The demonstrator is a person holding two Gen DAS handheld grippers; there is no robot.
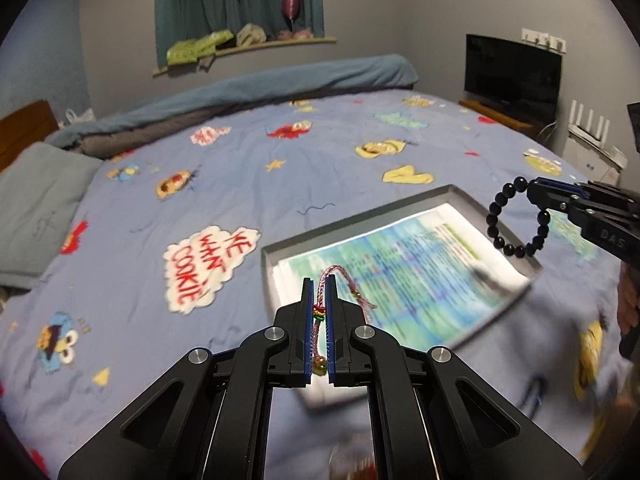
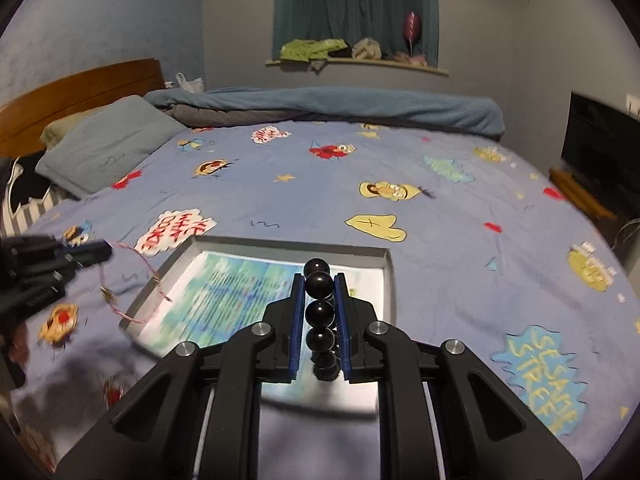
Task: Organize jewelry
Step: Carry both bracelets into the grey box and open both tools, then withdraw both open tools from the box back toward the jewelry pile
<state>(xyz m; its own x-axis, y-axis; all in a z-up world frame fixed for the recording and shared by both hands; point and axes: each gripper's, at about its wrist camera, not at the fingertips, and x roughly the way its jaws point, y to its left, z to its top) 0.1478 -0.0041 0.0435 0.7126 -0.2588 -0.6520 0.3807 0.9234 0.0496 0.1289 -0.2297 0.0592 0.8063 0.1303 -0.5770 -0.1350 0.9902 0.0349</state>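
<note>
Left gripper (image 1: pixel 319 286) is clamping a pink cord bracelet (image 1: pixel 333 280); right gripper (image 2: pixel 319 282) is clamping a black bead bracelet (image 2: pixel 319 312), both hanging over the tray (image 2: pixel 288 245) on the bed (image 2: pixel 440 240).

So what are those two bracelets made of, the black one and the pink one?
Black bracelet: round glossy beads with bright highlights, perhaps polished stone, glass or plastic. Pink bracelet: braided cord with a slight sparkle, plus small red, yellow and green beads and gold-coloured bits, probably metal.
</note>
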